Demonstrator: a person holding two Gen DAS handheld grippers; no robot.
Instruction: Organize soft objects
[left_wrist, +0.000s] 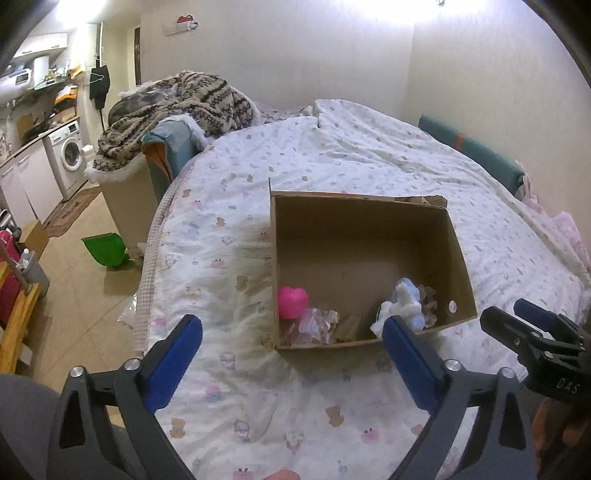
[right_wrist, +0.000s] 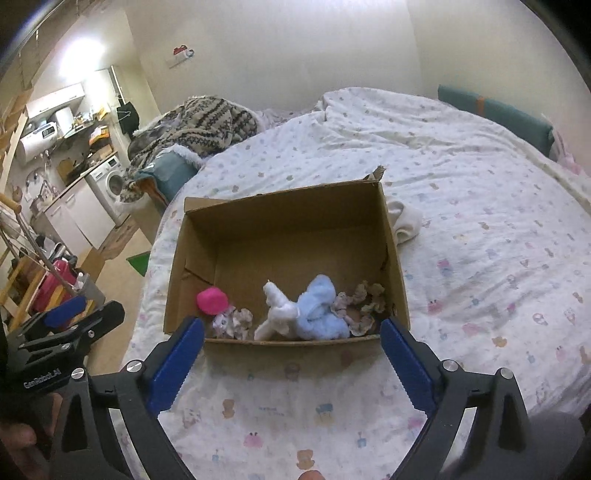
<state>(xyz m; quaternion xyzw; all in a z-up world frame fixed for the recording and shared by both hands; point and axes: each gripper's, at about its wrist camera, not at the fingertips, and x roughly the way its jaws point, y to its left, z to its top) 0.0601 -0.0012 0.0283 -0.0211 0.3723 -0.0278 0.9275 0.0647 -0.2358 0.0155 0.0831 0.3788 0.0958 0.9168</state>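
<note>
Already the cardboard box (right_wrist: 207, 236) on the bed (right_wrist: 480, 221) holds a pink heart-shaped soft toy (right_wrist: 211, 300), a blue-and-white plush (right_wrist: 306, 314) and crumpled cloth bits (right_wrist: 364, 301) along its near wall. I judge I'm between picks: my left gripper (left_wrist: 291, 332) and right gripper (right_wrist: 291, 332) both stand wide and empty, short of the box. Next comes the white cloth (right_wrist: 406, 221) lying outside, beside the box's right wall; it looks limp, so pinch a fold.

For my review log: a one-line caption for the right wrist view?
Open right gripper before a box on the bed holding soft toys; white cloth lies outside.
</note>
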